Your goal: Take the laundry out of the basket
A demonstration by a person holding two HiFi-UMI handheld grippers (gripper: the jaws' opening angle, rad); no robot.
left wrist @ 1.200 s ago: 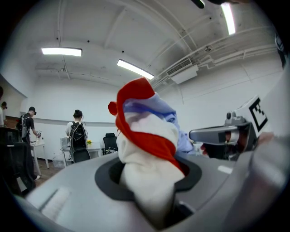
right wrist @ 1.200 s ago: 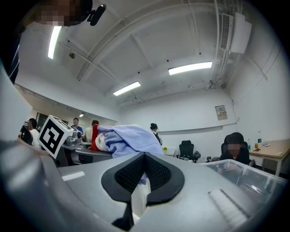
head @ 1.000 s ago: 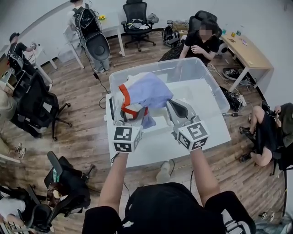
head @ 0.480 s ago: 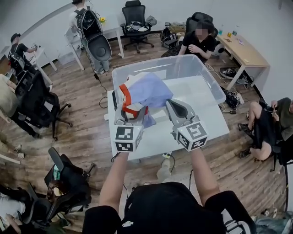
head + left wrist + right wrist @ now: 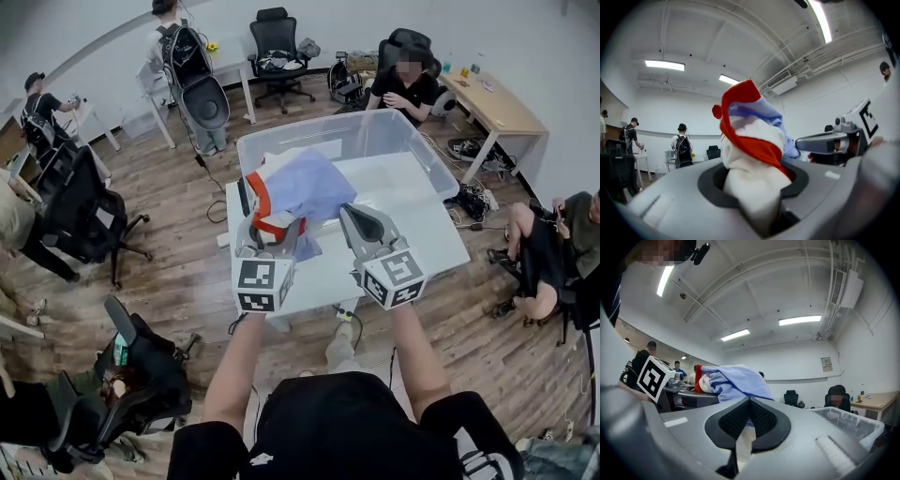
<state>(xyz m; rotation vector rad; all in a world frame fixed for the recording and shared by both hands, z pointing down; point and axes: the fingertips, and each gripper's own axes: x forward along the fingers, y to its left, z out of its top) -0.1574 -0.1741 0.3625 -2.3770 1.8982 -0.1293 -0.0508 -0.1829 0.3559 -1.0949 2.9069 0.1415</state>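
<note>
Left gripper view is showing the left gripper (image 5: 752,187) clamping the laundry (image 5: 750,140) while the right gripper (image 5: 750,401) is pinching its blue edge, so, I think, both should be rising together, clear of the basket (image 5: 398,141) ahead.

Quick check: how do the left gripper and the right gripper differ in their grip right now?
The left gripper has its jaws apart around a thick wad of white and red cloth; the right gripper has its jaws nearly together, seemingly nipping a thin edge of blue cloth. The wad fills the left gripper's jaws; the right gripper shows a gap behind its tips. Both point level, side by side, near the clear bin.
</note>
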